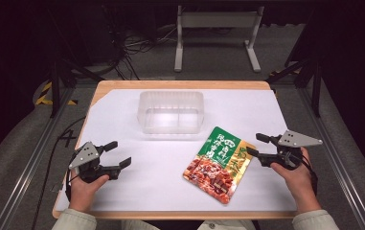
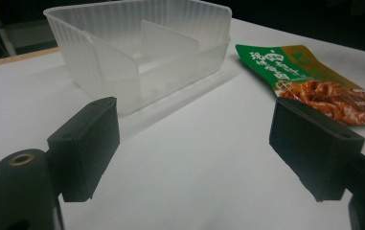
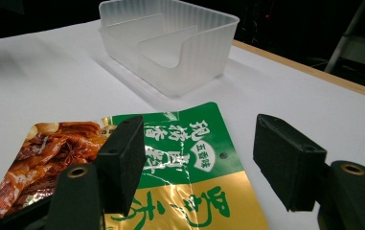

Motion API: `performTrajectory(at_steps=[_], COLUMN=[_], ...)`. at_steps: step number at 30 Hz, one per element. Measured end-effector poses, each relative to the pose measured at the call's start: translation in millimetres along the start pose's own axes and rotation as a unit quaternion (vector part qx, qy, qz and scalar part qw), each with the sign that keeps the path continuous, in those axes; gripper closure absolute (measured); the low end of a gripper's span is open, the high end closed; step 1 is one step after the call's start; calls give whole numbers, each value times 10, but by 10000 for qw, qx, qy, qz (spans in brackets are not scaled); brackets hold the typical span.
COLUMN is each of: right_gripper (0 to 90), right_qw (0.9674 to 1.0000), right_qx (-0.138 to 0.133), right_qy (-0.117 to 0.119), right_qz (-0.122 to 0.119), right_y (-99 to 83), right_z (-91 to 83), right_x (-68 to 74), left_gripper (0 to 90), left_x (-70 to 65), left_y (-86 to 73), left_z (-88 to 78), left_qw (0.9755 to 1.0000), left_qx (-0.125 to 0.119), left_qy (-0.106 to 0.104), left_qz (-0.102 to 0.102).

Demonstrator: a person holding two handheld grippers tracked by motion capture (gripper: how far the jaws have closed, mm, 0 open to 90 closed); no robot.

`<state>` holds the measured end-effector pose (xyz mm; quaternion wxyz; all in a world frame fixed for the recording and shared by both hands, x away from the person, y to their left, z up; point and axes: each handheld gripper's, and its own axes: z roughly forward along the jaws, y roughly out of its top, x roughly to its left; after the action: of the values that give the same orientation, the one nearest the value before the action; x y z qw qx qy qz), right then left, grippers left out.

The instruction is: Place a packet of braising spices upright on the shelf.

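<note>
A food pouch [image 1: 218,165], printed green and gold with a picture of braised meat, is seen lying flat on a white sheet [image 1: 137,182] spread over a wooden table [image 1: 180,85]. The pouch is placed right of centre and turned at a slant, its green top end pointing towards a tub [image 1: 144,120] of clear plastic that is set further back near the middle of the sheet. Pouch and tub are kept apart by a strip of bare sheet. The tub is shown upright and divided by an inner wall.

The right gripper [image 1: 254,144] is held low just beside the pouch's right edge, its jaws pointed at the gold corner. In the right gripper view, the right gripper [image 3: 199,158] is shown with jaws spread wide; the pouch [image 3: 185,143] is seen beyond and beneath the gap, the left jaw in front of its green band, and nothing is gripped. The tub [image 3: 185,62] is seen beyond.

The left gripper [image 1: 119,153] is held near the sheet's left edge, well apart from the pouch. In the left gripper view, the left gripper [image 2: 194,143] is shown with jaws wide apart and only bare sheet between them; the tub [image 2: 98,57] is framed ahead and the pouch [image 2: 314,81] off to the right.
</note>
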<state>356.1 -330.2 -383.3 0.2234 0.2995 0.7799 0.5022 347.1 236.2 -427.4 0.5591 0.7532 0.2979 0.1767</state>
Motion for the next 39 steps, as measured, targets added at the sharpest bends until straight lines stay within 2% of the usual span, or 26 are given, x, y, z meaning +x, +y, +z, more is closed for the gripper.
performTrajectory(at_steps=[2,3,4,7,10,12,14,19,21,22,26,32,34,38,39], right_gripper=[428,439,448,451,437,460,489,485,475,475,466,405,394,392,390], right_qw=[10000,10000,10000,9999,10000,10000,9998,9990,9965,9965,9911,9864,9841,9820,9802], right_qx=[8,-11,-55,-70,-6,49,125,354,643,643,978,1236,1332,1430,1505], right_qy=[51,45,57,74,78,65,75,-122,-168,-168,-114,-87,14,97,175], right_qz=[13,23,23,-31,46,24,102,260,498,498,896,1081,1175,1233,1274], right_y=[-8,-9,-10,4,22,33,26,-24,-76,-76,-168,-253,-290,-321,-344], right_z=[30,33,36,41,64,89,119,173,240,240,308,378,404,432,457], right_x=[-3,-7,-18,-42,-72,-86,-105,-193,-289,-289,-386,-463,-472,-481,-492], left_gripper=[182,188,194,194,193,193,188,183,181,181,178,175,175,173,173], left_x=[-3,-19,-19,-34,-46,-51,-57,-58,-57,-60,-63,-57,-62,-55,-51], left_y=[5,9,16,10,7,13,17,-15,-29,-35,-53,-68,-72,-90,-95], left_z=[14,22,31,66,86,94,103,97,85,77,24,3,-9,-52,-63], left_qw=[10000,10000,9999,9997,9993,9994,9995,9992,9990,9990,9994,9991,9991,9989,9989], left_qx=[16,21,23,145,275,267,254,372,436,432,348,413,408,435,444], left_qy=[0,-64,-104,-130,-110,-112,-76,-16,24,41,45,66,100,146,155], left_qz=[79,19,59,144,223,173,162,129,103,64,-16,-34,-19,-19,-20])
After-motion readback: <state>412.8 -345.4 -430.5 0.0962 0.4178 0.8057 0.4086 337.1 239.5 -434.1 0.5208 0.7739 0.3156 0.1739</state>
